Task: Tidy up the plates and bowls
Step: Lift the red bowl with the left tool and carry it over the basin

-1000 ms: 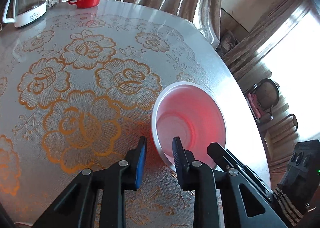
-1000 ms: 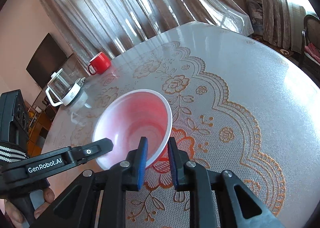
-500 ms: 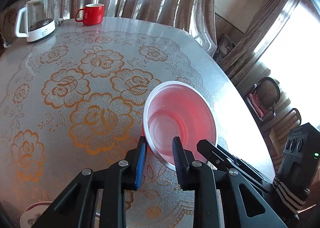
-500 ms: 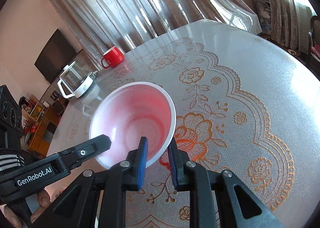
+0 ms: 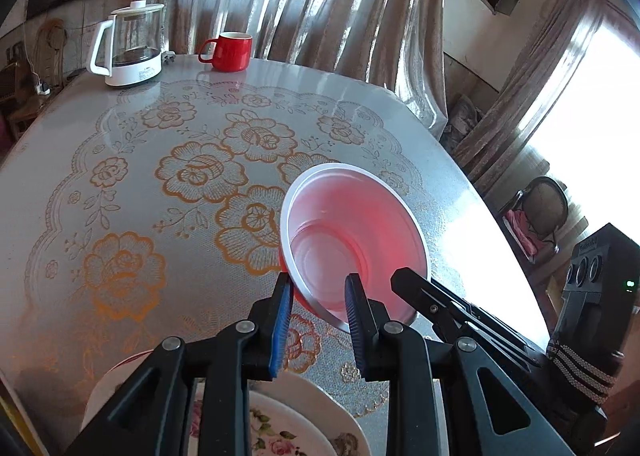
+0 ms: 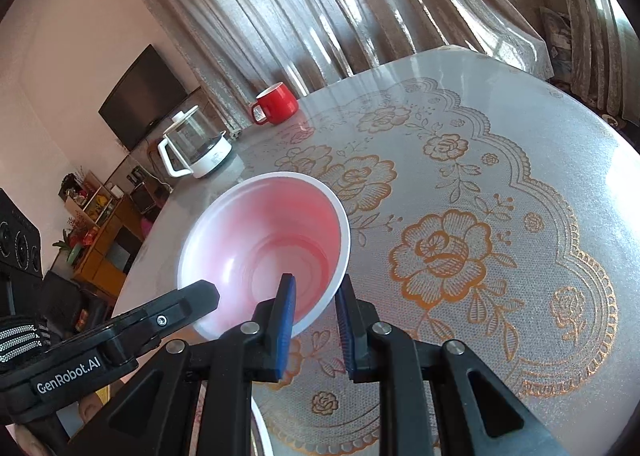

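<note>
A bowl (image 5: 352, 232), red outside and white inside, hangs tilted above the lace tablecloth (image 5: 160, 216). My left gripper (image 5: 318, 284) is shut on its near rim, one blue pad inside and one outside. My right gripper (image 6: 314, 284) is shut on the rim of the same bowl (image 6: 272, 240) at another spot, and its finger (image 5: 420, 288) shows beside the bowl in the left wrist view. A floral plate (image 5: 288, 428) lies under my left gripper, next to a red-rimmed plate (image 5: 108, 384).
A glass kettle (image 5: 128, 44) and a red mug (image 5: 230, 52) stand at the table's far edge. Curtains hang behind them. A chair (image 5: 544, 212) stands off the table's right side. A white plate edge (image 6: 262, 436) shows under my right gripper.
Both grippers have lifted the bowl and drawn it back toward the near side of the table. The plates have come into view under the left gripper.
</note>
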